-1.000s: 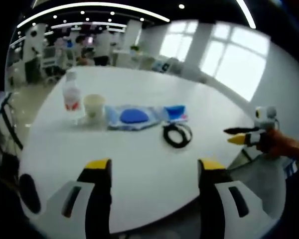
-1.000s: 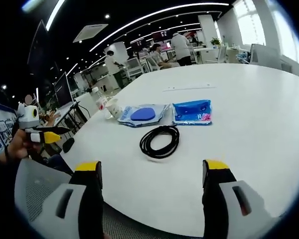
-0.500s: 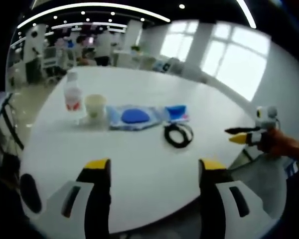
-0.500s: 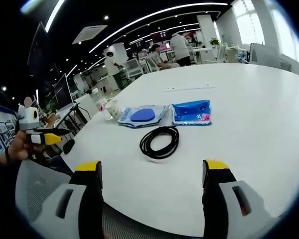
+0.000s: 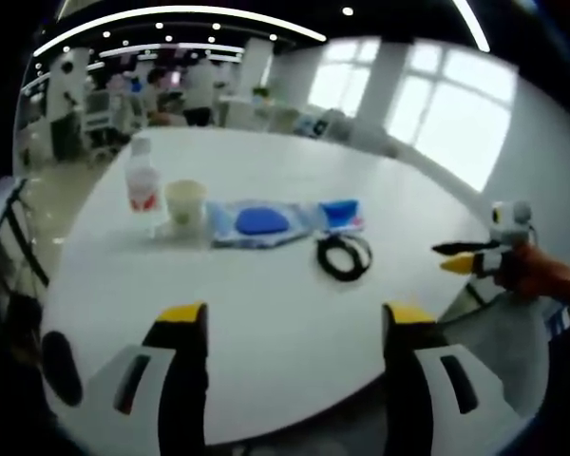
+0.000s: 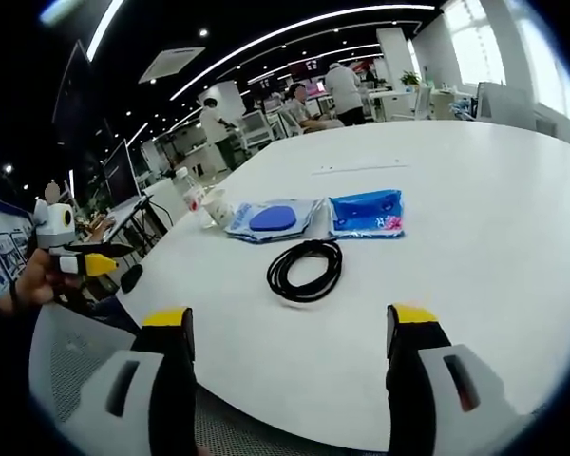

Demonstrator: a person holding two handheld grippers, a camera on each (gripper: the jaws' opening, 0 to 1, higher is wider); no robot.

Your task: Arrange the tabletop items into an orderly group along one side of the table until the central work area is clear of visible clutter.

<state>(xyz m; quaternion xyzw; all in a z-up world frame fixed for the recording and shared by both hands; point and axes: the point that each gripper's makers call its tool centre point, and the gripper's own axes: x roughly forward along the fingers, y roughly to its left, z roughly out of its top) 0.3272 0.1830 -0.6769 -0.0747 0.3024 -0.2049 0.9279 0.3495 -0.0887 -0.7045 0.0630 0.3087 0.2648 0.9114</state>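
On the round white table (image 5: 266,304) stand a clear water bottle (image 5: 142,182) with a red label and a pale paper cup (image 5: 184,202). Beside them lie a clear pouch holding a blue object (image 5: 259,222), a blue packet (image 5: 340,216) and a coiled black cable (image 5: 343,256). The right gripper view shows the same bottle (image 6: 188,191), cup (image 6: 217,206), pouch (image 6: 274,219), packet (image 6: 367,213) and cable (image 6: 306,269). My left gripper (image 5: 290,318) is open, short of the table's near edge. My right gripper (image 6: 291,323) is open in front of the cable, holding nothing.
The right gripper (image 5: 473,258), held by a hand, shows at the right of the left gripper view; the left gripper (image 6: 76,256) shows at the left of the right gripper view. A thin white strip (image 6: 359,168) lies farther back on the table. Desks, chairs and people fill the office behind.
The left gripper view has shifted slightly; the items on the table sit a touch lower and further right. Nothing on the table has moved.
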